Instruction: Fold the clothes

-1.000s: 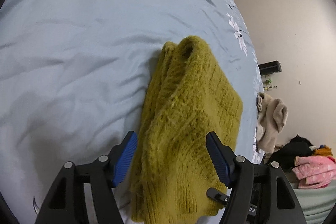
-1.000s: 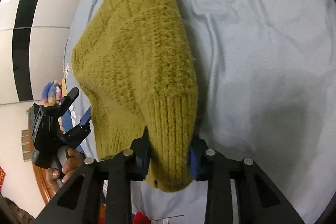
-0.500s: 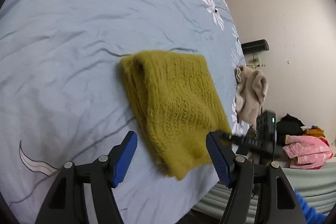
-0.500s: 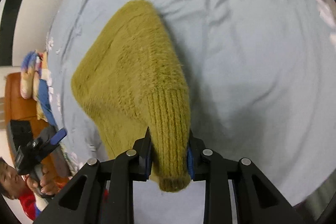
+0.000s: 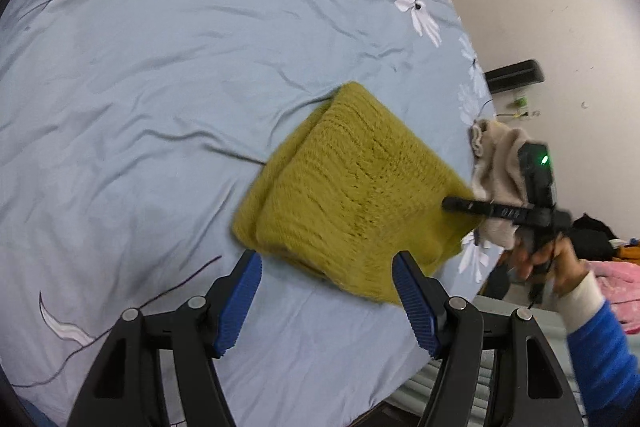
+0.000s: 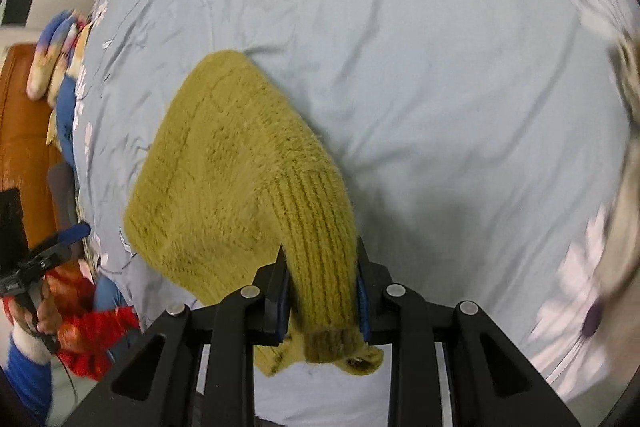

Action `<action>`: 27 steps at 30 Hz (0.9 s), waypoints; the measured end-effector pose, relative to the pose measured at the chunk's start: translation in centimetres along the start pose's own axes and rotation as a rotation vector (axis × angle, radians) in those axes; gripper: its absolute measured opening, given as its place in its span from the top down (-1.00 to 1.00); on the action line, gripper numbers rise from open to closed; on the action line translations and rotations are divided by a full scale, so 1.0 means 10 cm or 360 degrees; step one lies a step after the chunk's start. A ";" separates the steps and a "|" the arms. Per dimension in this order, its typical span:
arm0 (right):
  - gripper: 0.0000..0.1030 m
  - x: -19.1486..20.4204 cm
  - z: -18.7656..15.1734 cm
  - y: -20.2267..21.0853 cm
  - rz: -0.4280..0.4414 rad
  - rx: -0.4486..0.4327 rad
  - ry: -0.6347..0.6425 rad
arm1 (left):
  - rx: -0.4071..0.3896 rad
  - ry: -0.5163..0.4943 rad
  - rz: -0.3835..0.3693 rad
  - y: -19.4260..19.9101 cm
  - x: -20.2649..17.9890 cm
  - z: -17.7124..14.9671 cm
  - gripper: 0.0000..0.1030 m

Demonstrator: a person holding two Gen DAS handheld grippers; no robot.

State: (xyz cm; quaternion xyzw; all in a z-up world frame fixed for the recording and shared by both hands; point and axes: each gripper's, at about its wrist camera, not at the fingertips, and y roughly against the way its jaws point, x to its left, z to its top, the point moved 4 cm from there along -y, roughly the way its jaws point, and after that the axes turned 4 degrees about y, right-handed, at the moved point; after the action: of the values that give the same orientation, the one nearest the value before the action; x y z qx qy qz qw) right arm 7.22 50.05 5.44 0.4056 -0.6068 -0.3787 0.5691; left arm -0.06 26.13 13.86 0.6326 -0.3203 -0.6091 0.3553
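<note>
Clamping the ribbed cuff end of the mustard knit sweater (image 6: 240, 187), the right gripper (image 6: 322, 291) has its jaws pressed in on the wool from both sides, with the cuff's end poking out toward the camera. From that pinch the sweater fans out away from the gripper as a folded bundle, lying on the pale blue bedsheet (image 6: 440, 67) near the bed's edge. In the left wrist view the same sweater (image 5: 352, 195) appears as a thick, doubled-over block, with the right gripper (image 5: 452, 203) reaching in at its corner from the right side, held by a hand (image 5: 548, 259) in a blue sleeve (image 5: 600, 355).

The left gripper (image 5: 326, 301) has its blue-padded jaws spread wide and grips nothing; it hangs above the sheet just short of the sweater's near edge. In the right wrist view it (image 6: 76, 233) sits off the bed's left side, apart from the sweater.

Beyond the sweater, a beige garment (image 5: 496, 167) lies at the bed's edge, and a pink garment (image 5: 612, 279) lies farther off. The sheet is wrinkled and printed with white flowers (image 5: 412, 3).
</note>
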 end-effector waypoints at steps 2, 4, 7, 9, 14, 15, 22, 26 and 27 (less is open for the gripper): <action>0.46 -0.11 0.16 0.03 0.0013 0.0010 0.0028 | 0.0010 -0.0012 0.0023 -0.09 -0.07 0.10 -0.39; 0.40 -0.26 0.24 -0.01 0.0014 0.0009 0.0028 | 0.0019 -0.0008 0.0025 -0.20 -0.13 0.22 -0.39; -0.12 -0.36 0.22 -0.06 0.0026 0.0002 -0.0005 | 0.0055 0.0082 -0.0002 -0.47 -0.13 0.38 -0.39; -0.16 -0.52 0.11 0.00 0.0037 -0.0052 -0.0029 | 0.0071 0.0117 0.0009 -0.60 -0.11 0.44 -0.40; -0.68 -0.85 -0.35 0.28 0.0306 -0.0579 -0.0406 | 0.0115 0.0180 0.0022 -0.86 -0.01 0.61 -0.39; -0.69 -0.93 -0.51 0.29 0.0362 -0.0665 -0.0499 | 0.0126 0.0190 0.0016 -0.91 0.00 0.64 -0.39; -0.69 -1.07 -1.14 -0.11 0.0601 -0.0785 -0.0913 | 0.0279 0.0106 -0.0021 -1.26 -0.02 0.77 -0.39; -0.69 -1.09 -1.36 -0.30 0.0696 -0.0835 -0.1078 | 0.0336 0.0092 -0.0014 -1.41 -0.01 0.84 -0.39; -0.69 -1.09 -1.41 -0.35 0.0720 -0.0847 -0.1120 | 0.0336 0.0099 -0.0017 -1.42 0.00 0.85 -0.39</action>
State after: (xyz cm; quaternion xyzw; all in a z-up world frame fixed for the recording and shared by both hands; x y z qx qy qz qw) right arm 21.77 58.82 -1.10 -0.0480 -0.7172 -0.5014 0.4816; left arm -8.94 33.34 1.88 0.6869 -0.3680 -0.5538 0.2932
